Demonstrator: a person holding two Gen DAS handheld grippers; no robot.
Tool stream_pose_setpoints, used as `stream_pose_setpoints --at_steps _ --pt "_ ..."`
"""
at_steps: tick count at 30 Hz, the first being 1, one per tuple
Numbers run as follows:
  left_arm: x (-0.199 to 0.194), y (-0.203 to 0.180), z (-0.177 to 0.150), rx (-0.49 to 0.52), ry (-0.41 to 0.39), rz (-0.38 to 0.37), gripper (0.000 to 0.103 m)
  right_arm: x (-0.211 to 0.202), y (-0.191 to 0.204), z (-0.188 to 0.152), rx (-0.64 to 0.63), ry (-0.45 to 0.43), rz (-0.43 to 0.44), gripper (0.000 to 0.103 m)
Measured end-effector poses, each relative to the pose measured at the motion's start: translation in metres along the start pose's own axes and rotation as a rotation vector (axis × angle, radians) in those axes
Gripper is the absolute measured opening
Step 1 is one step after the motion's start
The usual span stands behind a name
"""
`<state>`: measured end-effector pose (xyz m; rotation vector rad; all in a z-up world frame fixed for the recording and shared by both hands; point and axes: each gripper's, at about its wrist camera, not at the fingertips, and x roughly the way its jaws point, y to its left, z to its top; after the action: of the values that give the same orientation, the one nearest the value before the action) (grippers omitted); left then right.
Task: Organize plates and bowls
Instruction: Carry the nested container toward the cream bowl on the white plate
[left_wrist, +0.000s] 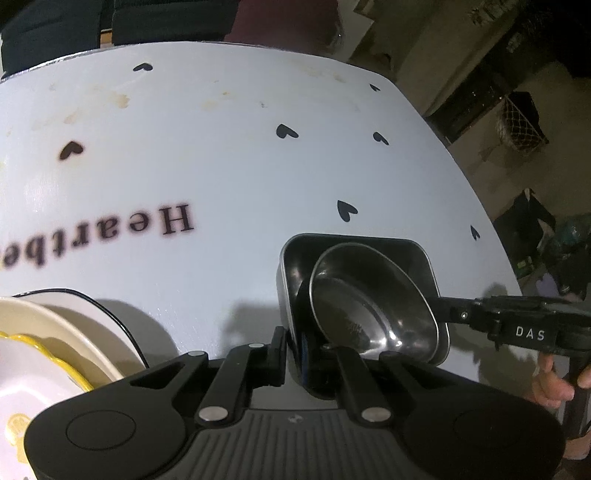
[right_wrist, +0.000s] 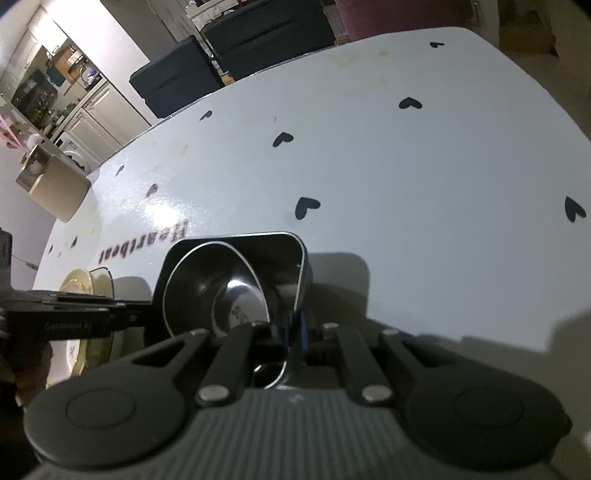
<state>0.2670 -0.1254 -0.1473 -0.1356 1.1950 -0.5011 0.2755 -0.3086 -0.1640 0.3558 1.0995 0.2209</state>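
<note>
A rectangular steel tray (left_wrist: 295, 280) sits on the white table (left_wrist: 221, 166), and a round steel bowl (left_wrist: 369, 310) leans tilted inside it. The left gripper (left_wrist: 301, 347) is closed on the tray's near wall. The right gripper (right_wrist: 288, 343) pinches the tray's opposite wall. Left of the tray stands a stack of cream plates (left_wrist: 55, 347)

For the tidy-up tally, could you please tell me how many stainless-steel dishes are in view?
2: a rectangular stainless-steel tray straight ahead of both cameras, and a round stainless-steel bowl leaning tilted inside it. More could be hidden beneath the bowl.
</note>
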Motion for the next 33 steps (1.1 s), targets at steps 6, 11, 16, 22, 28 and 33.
stream_pose_setpoints --at_steps 6,11,16,22,28,33 --pt "-0.008 0.007 0.002 -0.048 -0.033 -0.030 0.005 -0.001 0.003 0.003 -0.002 0.010 -0.012 0.008" --pt "-0.020 0.010 0.001 -0.065 -0.064 -0.052 0.005 -0.006 0.007 0.003 0.008 -0.014 -0.011 0.008" --pt "-0.032 0.011 0.002 -0.081 -0.103 -0.072 0.005 -0.017 0.007 0.003 0.030 -0.047 0.010 0.008" --pt "-0.063 0.016 0.000 -0.106 -0.181 -0.103 0.005 -0.035 0.015 0.006 0.049 -0.114 0.040 0.008" --pt "-0.100 0.029 -0.005 -0.123 -0.261 -0.113 0.005 -0.055 0.033 0.008 0.053 -0.194 0.111 0.008" --pt "-0.130 0.041 -0.016 -0.138 -0.316 -0.107 0.005 -0.063 0.054 0.007 0.042 -0.225 0.159 0.008"
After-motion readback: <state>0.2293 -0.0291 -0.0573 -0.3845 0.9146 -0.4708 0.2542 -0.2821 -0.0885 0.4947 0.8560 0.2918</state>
